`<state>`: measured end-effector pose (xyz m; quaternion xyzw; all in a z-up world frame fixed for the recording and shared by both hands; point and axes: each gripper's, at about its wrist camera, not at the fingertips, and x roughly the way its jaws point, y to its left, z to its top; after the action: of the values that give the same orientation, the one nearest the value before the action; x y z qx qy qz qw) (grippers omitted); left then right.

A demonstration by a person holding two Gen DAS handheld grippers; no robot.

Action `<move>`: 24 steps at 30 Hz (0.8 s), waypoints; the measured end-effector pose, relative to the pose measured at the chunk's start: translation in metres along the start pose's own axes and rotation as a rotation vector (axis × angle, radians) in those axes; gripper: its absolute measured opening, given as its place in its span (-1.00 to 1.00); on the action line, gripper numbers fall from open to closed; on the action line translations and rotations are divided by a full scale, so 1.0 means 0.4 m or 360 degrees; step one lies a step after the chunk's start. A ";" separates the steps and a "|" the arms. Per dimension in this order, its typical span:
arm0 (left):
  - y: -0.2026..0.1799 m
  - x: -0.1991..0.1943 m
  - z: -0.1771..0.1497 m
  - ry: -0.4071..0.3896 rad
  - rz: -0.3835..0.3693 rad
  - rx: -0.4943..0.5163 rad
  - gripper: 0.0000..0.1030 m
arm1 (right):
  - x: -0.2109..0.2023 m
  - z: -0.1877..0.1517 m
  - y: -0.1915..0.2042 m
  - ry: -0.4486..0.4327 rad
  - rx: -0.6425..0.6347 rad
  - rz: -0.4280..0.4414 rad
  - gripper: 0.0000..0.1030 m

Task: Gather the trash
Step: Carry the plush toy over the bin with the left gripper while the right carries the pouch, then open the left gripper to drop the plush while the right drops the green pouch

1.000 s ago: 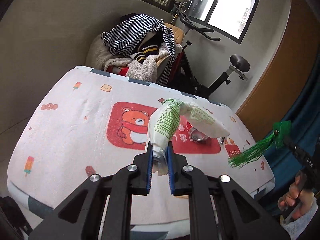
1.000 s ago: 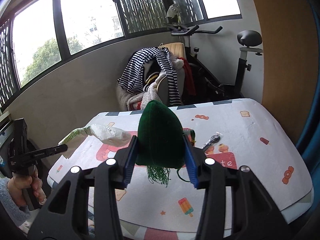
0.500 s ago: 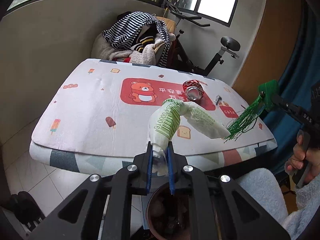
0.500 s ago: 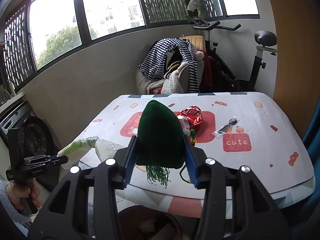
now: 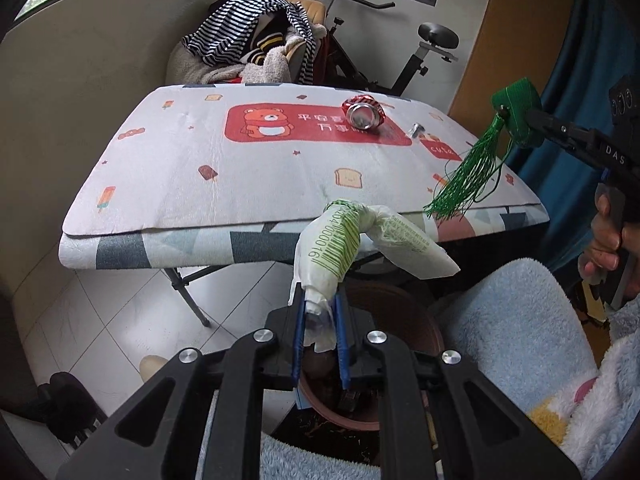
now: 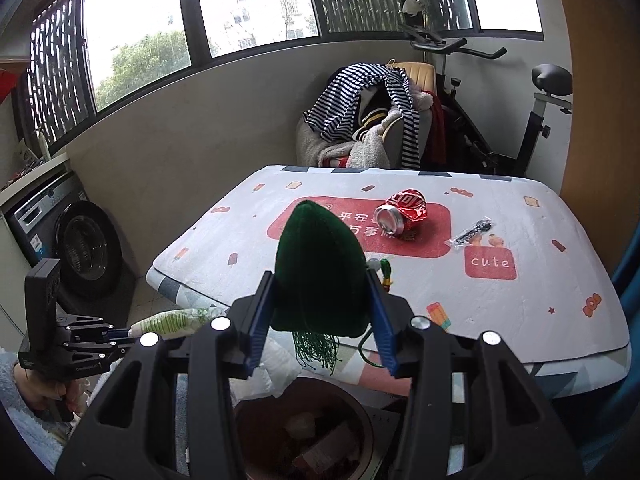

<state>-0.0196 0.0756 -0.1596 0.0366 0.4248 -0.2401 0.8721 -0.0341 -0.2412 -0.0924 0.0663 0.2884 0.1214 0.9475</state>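
Observation:
My left gripper (image 5: 319,316) is shut on a crumpled white plastic wrapper (image 5: 340,240) with green print, held just above a round brown bin (image 5: 400,320) on the floor. My right gripper (image 6: 320,300) is shut on a dark green padded ornament (image 6: 320,264) with a green tassel (image 6: 316,350), above the same brown bin (image 6: 304,428). In the left wrist view the ornament (image 5: 518,112) and its tassel (image 5: 464,184) hang at the right. A crushed red can (image 6: 404,212) and a small black packet (image 6: 472,232) lie on the table.
The folding table (image 5: 200,168) carries a white cloth with a red bear print. Behind it stand a chair piled with striped clothes (image 5: 256,40) and an exercise bike (image 6: 536,120). A washing machine (image 6: 80,248) is at the left. A person's fleece-covered legs (image 5: 512,320) flank the bin.
Both grippers have drawn back from over the table to its near edge and sunk toward the bin, each keeping its hold. The can and the packet are now uncovered on the table.

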 end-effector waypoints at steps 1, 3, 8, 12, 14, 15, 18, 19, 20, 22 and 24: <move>-0.001 0.007 -0.006 0.0024 -0.0001 0.0005 -0.73 | 0.001 -0.004 0.004 0.0007 -0.0003 0.0006 -0.10; -0.005 0.024 -0.016 0.0069 0.0000 0.0012 -0.73 | 0.007 -0.010 0.007 0.0022 -0.0005 0.0012 -0.10; -0.021 0.071 -0.028 0.0157 -0.0011 0.0040 -0.72 | 0.022 -0.025 0.014 0.0061 0.0000 0.0026 -0.10; -0.038 0.106 -0.036 0.0217 -0.0022 0.0063 -0.71 | 0.031 -0.032 0.016 0.0085 0.0004 0.0027 -0.09; -0.047 0.120 -0.037 0.0238 -0.0031 0.0070 -0.71 | 0.035 -0.036 0.014 0.0097 0.0005 0.0027 -0.09; -0.051 0.127 -0.037 0.0245 -0.0039 0.0075 -0.71 | 0.035 -0.037 0.013 0.0100 0.0006 0.0027 -0.09; -0.065 0.146 -0.034 0.0261 -0.0052 0.0095 -0.71 | 0.037 -0.041 0.008 0.0108 0.0014 0.0025 -0.09; -0.071 0.152 -0.033 0.0264 -0.0056 0.0098 -0.71 | 0.038 -0.042 0.006 0.0111 0.0018 0.0022 -0.09; -0.075 0.158 -0.030 0.0265 -0.0062 0.0101 -0.71 | 0.038 -0.043 0.004 0.0113 0.0022 0.0022 -0.09; -0.083 0.170 -0.025 0.0269 -0.0073 0.0102 -0.71 | 0.038 -0.047 0.003 0.0117 0.0029 0.0020 -0.09; -0.092 0.182 -0.020 0.0274 -0.0083 0.0108 -0.71 | 0.039 -0.049 0.002 0.0123 0.0031 0.0019 -0.09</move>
<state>-0.0038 0.0171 -0.2146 0.0755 0.4906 -0.2728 0.8241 -0.0325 -0.2350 -0.1166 0.0724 0.3256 0.1267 0.9342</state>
